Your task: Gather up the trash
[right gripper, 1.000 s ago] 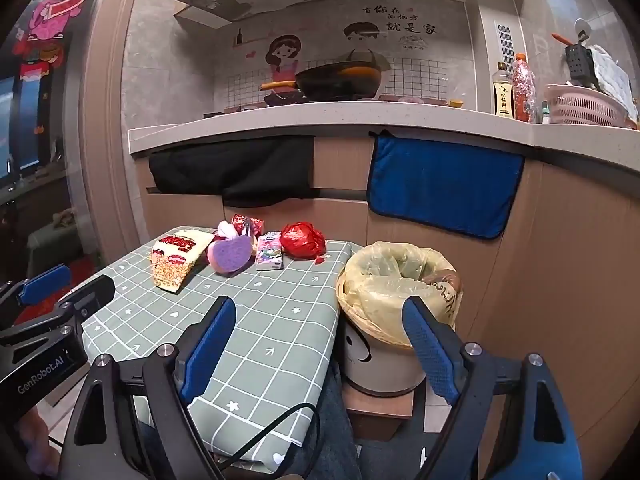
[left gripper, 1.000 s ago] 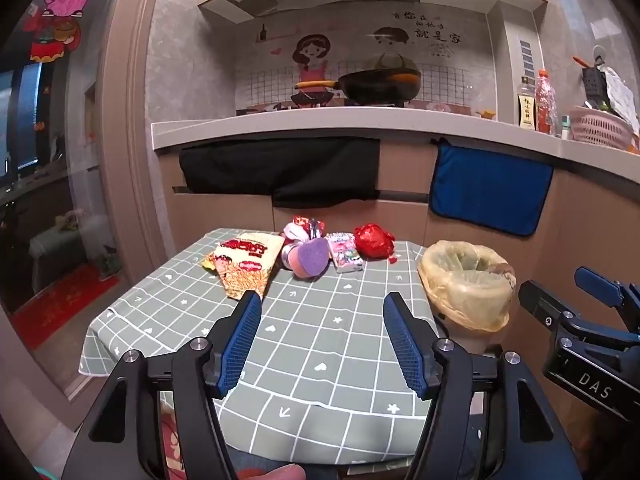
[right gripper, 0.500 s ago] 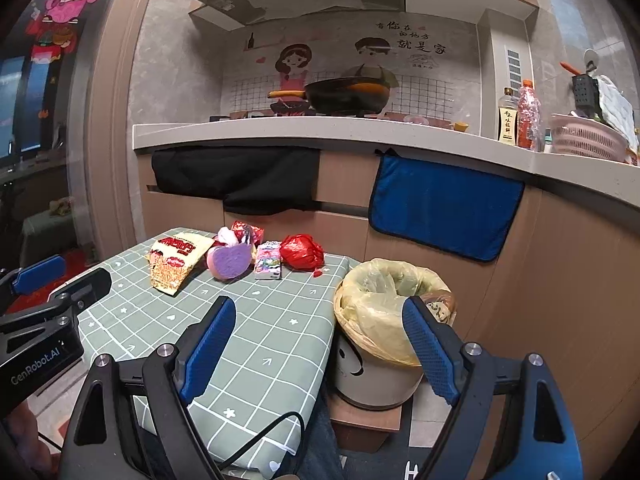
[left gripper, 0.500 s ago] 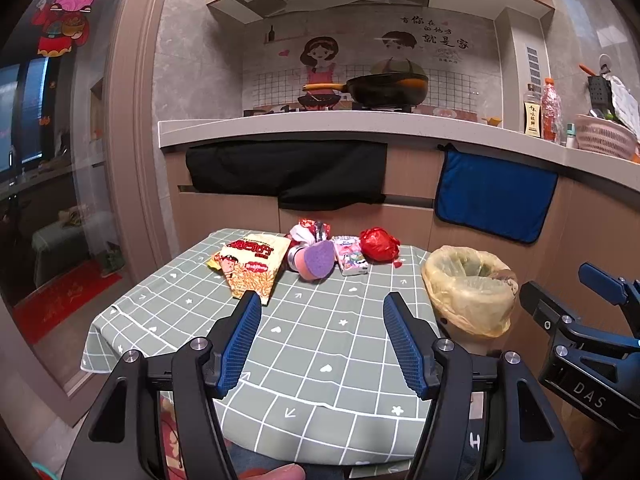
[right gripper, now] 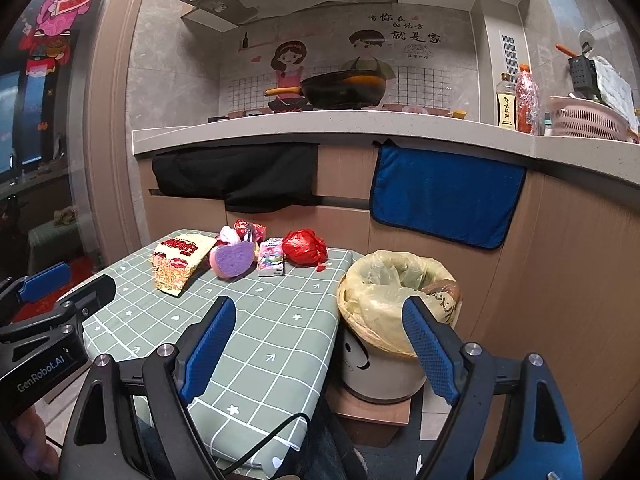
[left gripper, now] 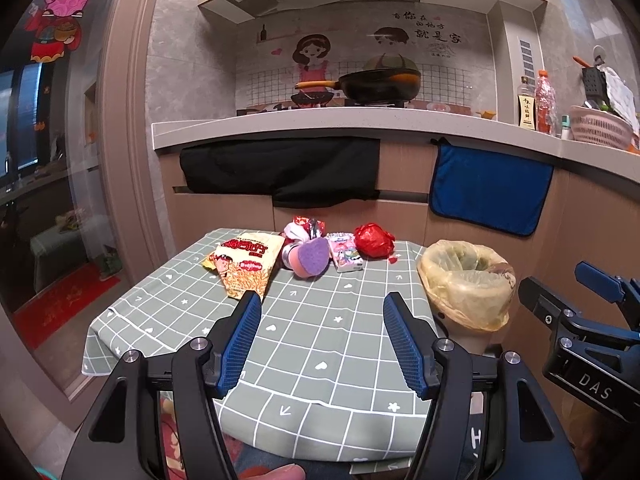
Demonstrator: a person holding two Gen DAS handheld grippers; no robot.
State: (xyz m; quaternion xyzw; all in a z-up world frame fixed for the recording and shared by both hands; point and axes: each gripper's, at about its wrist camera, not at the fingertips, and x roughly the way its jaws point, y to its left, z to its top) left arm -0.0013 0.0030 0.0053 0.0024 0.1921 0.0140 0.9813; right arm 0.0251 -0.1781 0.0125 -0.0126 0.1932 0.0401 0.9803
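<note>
Snack bag (left gripper: 244,266): yellow, flat, crumpled.

Black wok (left gripper: 380,84) on counter (left gripper: 320,120), blue towel (left gripper: 490,192) hanging.

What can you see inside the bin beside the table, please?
The bin holds a yellowish liner folded over its rim. No trash shows in the open top; its bottom is hidden by the liner's folds and the near rim.

Empty, parted left claw (left gripper: 322,306) above tablecloth (left gripper: 320,344)
</note>
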